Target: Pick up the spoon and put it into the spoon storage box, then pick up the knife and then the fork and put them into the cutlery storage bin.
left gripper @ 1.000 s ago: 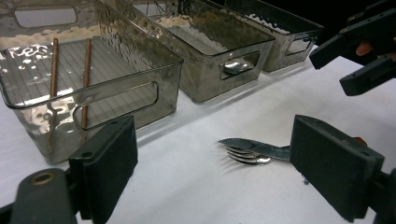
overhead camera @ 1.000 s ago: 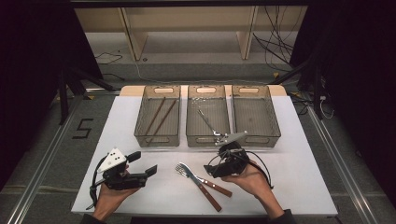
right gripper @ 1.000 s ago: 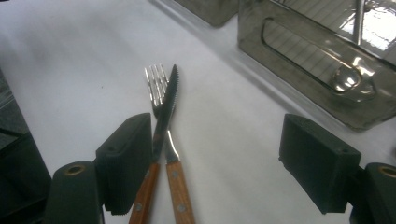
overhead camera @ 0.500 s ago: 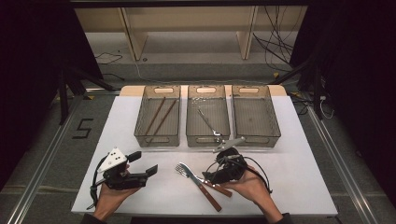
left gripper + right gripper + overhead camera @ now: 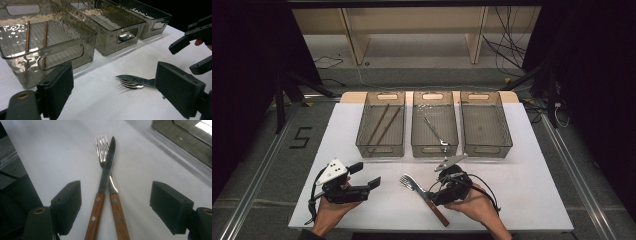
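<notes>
A knife (image 5: pixel 108 167) lies crossed over a fork (image 5: pixel 100 146) on the white table, both with wooden handles (image 5: pixel 119 216). My right gripper (image 5: pixel 116 195) is open just above those handles, one jaw on either side. From the high view the fork and knife (image 5: pixel 422 192) lie near the front edge, with the right gripper (image 5: pixel 434 192) over their handle end. My left gripper (image 5: pixel 367 176) is open to their left, holding nothing. In the left gripper view the left gripper (image 5: pixel 117 87) faces the fork tines and knife tip (image 5: pixel 131 80).
Three clear bins stand in a row behind. The left bin (image 5: pixel 380 150) holds two brown chopsticks (image 5: pixel 382 124), the middle bin (image 5: pixel 434 150) a metal utensil (image 5: pixel 434 131), and the right bin (image 5: pixel 486 149) looks empty. The white table (image 5: pixel 532 190) ends just behind both hands.
My right gripper has come down and toward the near edge, from beside the bins to just over the knife and fork handles. The left gripper has stayed put.
</notes>
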`<state>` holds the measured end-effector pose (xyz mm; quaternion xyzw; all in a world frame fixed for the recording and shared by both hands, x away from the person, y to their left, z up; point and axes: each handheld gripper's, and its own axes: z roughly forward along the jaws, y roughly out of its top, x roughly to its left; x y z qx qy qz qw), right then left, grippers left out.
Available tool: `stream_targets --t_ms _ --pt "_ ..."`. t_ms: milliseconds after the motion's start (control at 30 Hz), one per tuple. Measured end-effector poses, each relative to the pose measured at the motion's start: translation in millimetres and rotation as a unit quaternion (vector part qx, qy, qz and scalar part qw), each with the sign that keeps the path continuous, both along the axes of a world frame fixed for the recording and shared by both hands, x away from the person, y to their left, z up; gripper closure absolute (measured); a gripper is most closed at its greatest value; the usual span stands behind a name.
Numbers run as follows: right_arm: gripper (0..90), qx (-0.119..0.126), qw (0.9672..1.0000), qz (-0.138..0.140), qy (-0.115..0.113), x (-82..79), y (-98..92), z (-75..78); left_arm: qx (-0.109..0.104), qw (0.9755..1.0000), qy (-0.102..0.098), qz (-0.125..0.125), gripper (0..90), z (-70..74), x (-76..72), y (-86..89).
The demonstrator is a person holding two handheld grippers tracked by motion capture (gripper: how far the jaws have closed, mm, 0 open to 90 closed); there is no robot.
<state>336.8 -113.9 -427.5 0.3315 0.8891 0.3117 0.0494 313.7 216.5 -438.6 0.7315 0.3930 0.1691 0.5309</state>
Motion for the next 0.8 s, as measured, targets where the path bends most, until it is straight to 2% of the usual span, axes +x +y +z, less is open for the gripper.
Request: stream_targets --t_ms 367,800 --pt "25.5 -0.015 0.9998 0.010 0.003 -6.9 6.0 -4.6 0.001 1.0000 0.000 0.000 14.9 0.0 -0.2 0.1" --pt "32.9 -0.030 0.9991 0.020 0.023 -13.7 11.5 -11.5 0.006 1.0000 0.000 -0.002 14.9 0.0 -0.9 -0.8"
